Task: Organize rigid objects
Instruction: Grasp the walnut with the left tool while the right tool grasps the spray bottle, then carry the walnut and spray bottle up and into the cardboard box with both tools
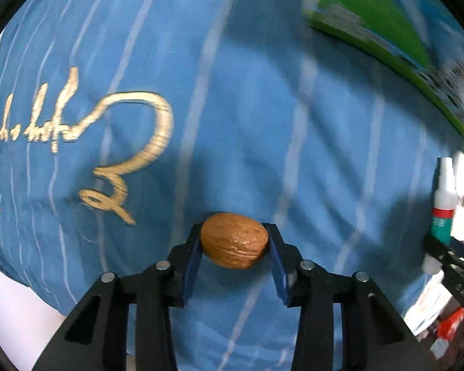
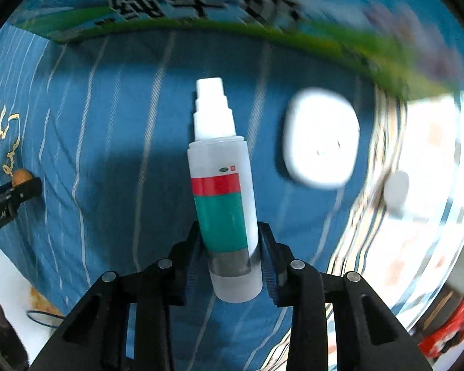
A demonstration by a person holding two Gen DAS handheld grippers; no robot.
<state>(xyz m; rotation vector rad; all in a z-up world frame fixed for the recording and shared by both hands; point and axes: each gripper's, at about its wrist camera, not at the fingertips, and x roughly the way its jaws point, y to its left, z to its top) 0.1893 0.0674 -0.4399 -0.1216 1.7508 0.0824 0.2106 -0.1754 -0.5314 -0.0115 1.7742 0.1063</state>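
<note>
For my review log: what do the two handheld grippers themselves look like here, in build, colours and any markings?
Both match: the left gripper and right gripper are matte black plastic linkages with triangular cut-outs and round silver pivot pins. The left gripper's inner pads are dark blue. Seen from the right wrist view, the left gripper's side carries small white lettering, too blurred to read fully. No cables, hands or sleeves show.

Chinese "纯牛" on carton (image 2: 201, 3); "Robot.AI" on left claw (image 2: 21, 188).

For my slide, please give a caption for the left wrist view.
Left gripper holds a walnut above blue striped cloth.
</note>
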